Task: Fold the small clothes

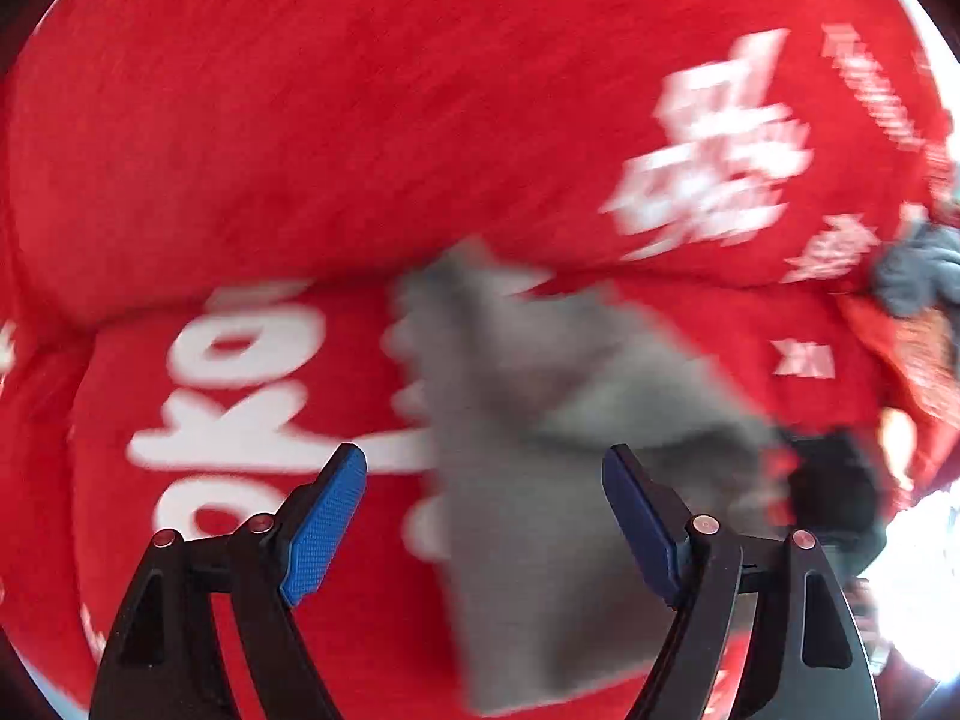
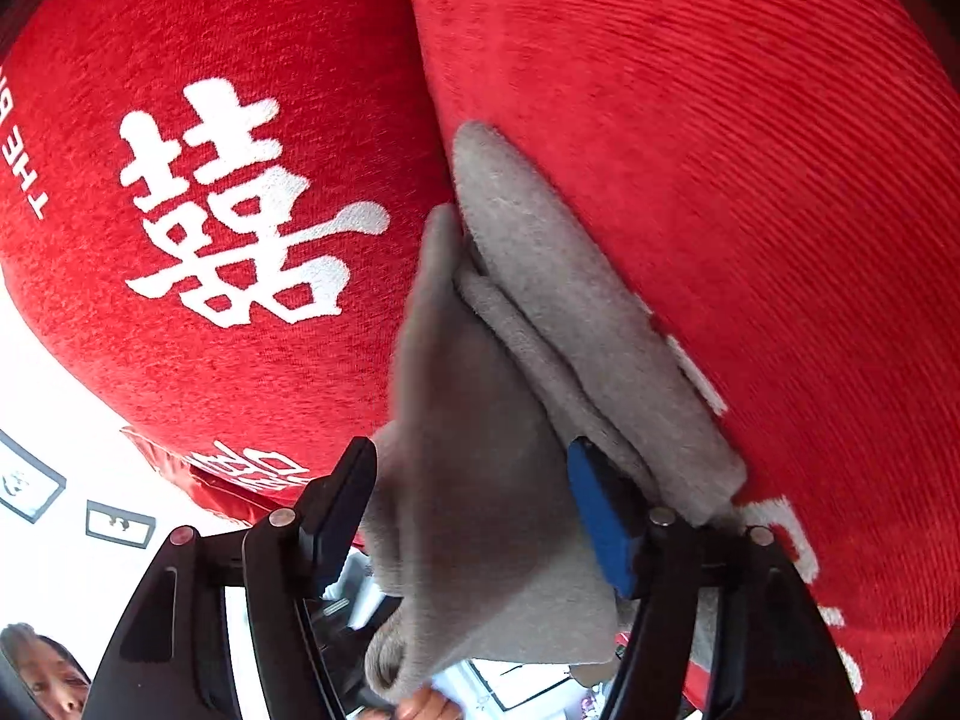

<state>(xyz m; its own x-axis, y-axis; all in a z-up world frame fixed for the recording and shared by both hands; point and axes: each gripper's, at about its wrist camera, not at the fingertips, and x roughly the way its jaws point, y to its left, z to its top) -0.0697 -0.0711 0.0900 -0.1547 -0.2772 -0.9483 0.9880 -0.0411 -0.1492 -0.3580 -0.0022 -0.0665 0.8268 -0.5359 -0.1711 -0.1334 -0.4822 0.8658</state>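
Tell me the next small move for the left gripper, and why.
Probably ease the left gripper forward and close on the grey cloth. Its jaws stand wide open with the cloth lying between them on the red blanket, ungripped. In the right wrist view the cloth also sits between the right gripper fingers; whether they pinch it is unclear.

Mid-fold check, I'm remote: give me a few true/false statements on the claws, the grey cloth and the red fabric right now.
1. The left claw is open. True.
2. The grey cloth is blue. False: it is grey.
3. The red fabric carries white characters. True.
4. The right claw has nothing between its fingers. False: the grey cloth lies between them.
5. The left claw pinches the red fabric. False: its fingers stand apart, gripping nothing.
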